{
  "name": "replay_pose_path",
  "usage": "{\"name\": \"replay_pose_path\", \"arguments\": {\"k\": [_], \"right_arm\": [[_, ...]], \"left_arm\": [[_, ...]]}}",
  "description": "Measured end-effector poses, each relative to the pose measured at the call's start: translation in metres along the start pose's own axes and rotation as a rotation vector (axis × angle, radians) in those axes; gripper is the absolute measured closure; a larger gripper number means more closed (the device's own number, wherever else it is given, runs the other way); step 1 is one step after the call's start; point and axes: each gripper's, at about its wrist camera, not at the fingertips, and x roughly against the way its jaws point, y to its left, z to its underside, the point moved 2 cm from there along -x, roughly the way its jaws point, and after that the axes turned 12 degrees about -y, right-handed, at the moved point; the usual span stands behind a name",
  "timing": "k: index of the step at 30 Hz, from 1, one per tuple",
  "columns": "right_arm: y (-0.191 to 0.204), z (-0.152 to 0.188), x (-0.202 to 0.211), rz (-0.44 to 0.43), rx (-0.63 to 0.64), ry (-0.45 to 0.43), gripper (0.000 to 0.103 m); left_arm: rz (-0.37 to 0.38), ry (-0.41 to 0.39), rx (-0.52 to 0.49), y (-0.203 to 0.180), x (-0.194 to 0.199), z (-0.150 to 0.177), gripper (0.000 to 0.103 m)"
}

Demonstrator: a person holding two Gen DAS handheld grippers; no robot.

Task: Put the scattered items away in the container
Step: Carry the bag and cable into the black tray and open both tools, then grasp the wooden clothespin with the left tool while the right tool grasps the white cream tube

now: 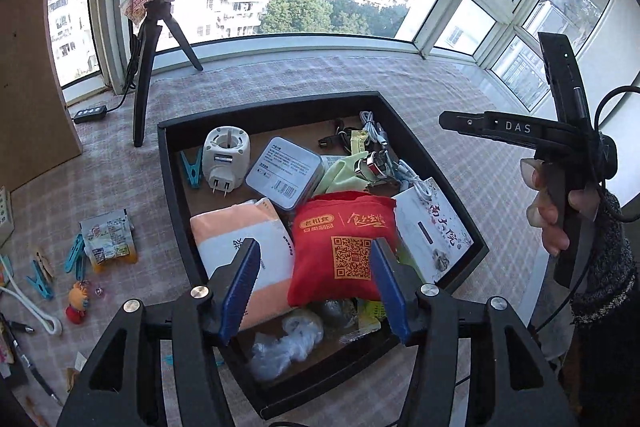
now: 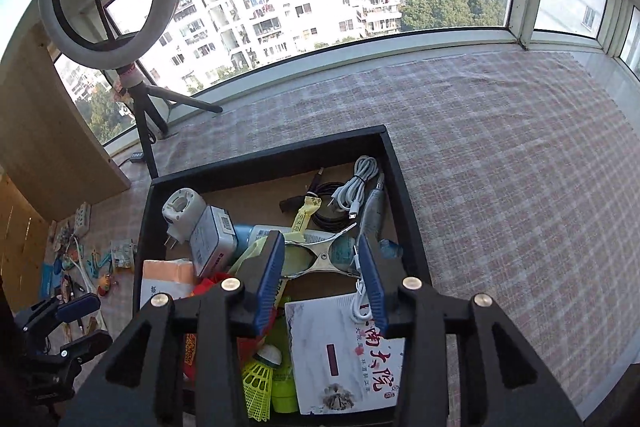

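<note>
Above the black tray [image 1: 460,227] my left gripper [image 1: 316,283] and right gripper [image 2: 326,281] hang spread and empty; clips [image 1: 76,255] and a doll [image 1: 77,303] lie outside, left; I risk snagging piled cables [image 2: 352,187] when reaching.
</note>
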Motion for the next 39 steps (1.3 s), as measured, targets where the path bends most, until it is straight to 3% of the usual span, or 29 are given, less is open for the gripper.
{"name": "replay_pose_path", "arguments": {"k": [5,9,15,20,23,30,33,39], "right_arm": [[0.017,0.008,0.003,-0.073,-0.040,0.013,0.065],[0.045,0.017,0.006,-0.143,-0.023,0.030,0.065],[0.113,0.033,0.011,-0.278,0.083,0.075,0.065],[0.192,0.066,0.005,-0.392,0.249,0.152,0.065],[0.239,0.098,-0.006,-0.452,0.357,0.227,0.065],[0.324,0.178,-0.036,-0.543,0.550,0.383,0.065],[0.345,0.203,-0.047,-0.529,0.626,0.407,0.065],[0.375,0.219,-0.063,-0.518,0.708,0.414,0.065]], "left_arm": [[-0.062,-0.021,0.074,0.053,0.034,0.004,0.049],[-0.161,-0.053,0.093,0.105,0.078,0.012,0.049],[-0.341,-0.062,0.192,0.187,0.148,0.053,0.049],[-0.413,-0.043,0.292,0.225,0.176,0.098,0.053],[-0.394,0.001,0.288,0.230,0.169,0.121,0.055],[-0.335,0.097,0.087,0.215,0.120,0.136,0.063],[-0.343,0.138,0.022,0.210,0.102,0.138,0.063],[-0.322,0.182,0.001,0.215,0.084,0.144,0.064]]}}
